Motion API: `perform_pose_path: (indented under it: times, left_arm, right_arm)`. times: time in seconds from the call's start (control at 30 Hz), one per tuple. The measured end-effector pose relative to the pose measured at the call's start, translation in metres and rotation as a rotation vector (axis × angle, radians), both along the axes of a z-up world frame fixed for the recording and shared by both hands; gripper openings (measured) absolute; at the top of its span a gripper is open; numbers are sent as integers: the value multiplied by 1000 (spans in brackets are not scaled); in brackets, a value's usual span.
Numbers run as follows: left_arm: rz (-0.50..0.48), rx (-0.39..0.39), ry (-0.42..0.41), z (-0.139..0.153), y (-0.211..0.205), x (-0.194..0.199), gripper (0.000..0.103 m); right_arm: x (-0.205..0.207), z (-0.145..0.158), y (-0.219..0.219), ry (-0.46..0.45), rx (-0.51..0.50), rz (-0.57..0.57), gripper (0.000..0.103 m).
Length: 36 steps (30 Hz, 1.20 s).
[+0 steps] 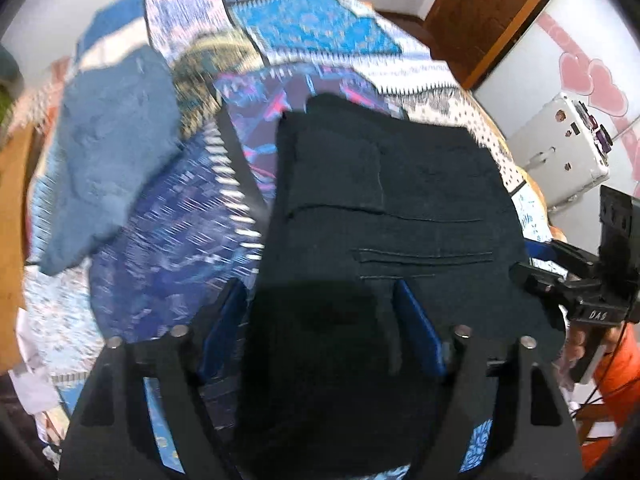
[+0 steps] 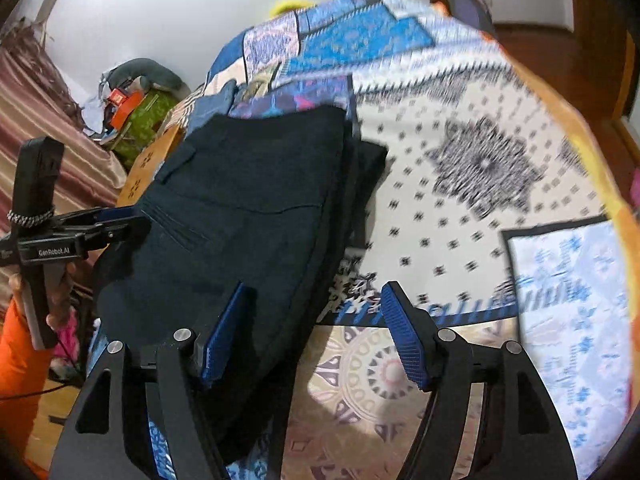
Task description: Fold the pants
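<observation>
The dark pants [image 1: 384, 208] lie folded in a thick stack on the bed, on top of a patchwork bedspread [image 2: 472, 168] with blue, white and purple squares. A pocket seam shows on the top layer. In the right wrist view the edges of the folded layers show along the right side of the stack.

The left hand-held gripper [image 1: 320, 328] hangs right over the near end of the pants. Its two blue pads [image 1: 420, 332] are apart, one on each side of a fold of dark cloth. The cloth lies between them, but the pads do not squeeze it.

The right hand-held gripper [image 2: 308, 336] is at the right edge of the stack. Its pads are apart too. The left pad [image 2: 224, 336] is over the dark cloth and the right pad [image 2: 404, 340] is over the bare bedspread. The edge of the pants runs between them, with nothing pinched.

A blue towel-like cloth [image 1: 112, 168] lies on the bed to the left, well apart from the pants. A white case [image 1: 560, 152] stands beside the bed by a wall with pink hearts. An orange sleeve [image 2: 16, 360] shows behind the left hand-held gripper. In the corner past the bed there is a pile of things with an orange box [image 2: 122, 104] on top; what else is in the pile is too small to tell.
</observation>
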<state>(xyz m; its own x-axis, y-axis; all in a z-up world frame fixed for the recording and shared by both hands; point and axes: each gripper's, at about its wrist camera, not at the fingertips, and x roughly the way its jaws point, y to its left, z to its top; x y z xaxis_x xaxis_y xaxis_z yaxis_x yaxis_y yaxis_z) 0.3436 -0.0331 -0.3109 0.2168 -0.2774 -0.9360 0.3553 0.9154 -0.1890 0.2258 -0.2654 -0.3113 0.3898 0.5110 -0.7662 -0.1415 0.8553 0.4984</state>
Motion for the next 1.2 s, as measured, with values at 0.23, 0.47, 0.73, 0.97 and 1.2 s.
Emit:
perform_pose_path:
  times: [0.23, 0.47, 0.73, 0.97, 1.2]
  left_arm:
    - [2, -74, 97, -16, -3, 17, 96]
    - [5, -151, 118, -21, -10, 33, 82]
    - [-43, -123, 19, 0, -25, 23, 54]
    - [-18, -175, -64, 28, -8, 6, 31]
    - [22, -155, -238, 76, 13, -13, 30]
  right_arm:
    - [17, -10, 2, 35, 126, 5, 72]
    - [32, -11, 2, 37, 181, -8, 57]
    - [29, 17, 3, -45, 89, 32, 26]
    - [21, 53, 11, -144, 41, 73, 20]
    - [25, 96, 37, -255, 25, 109, 20]
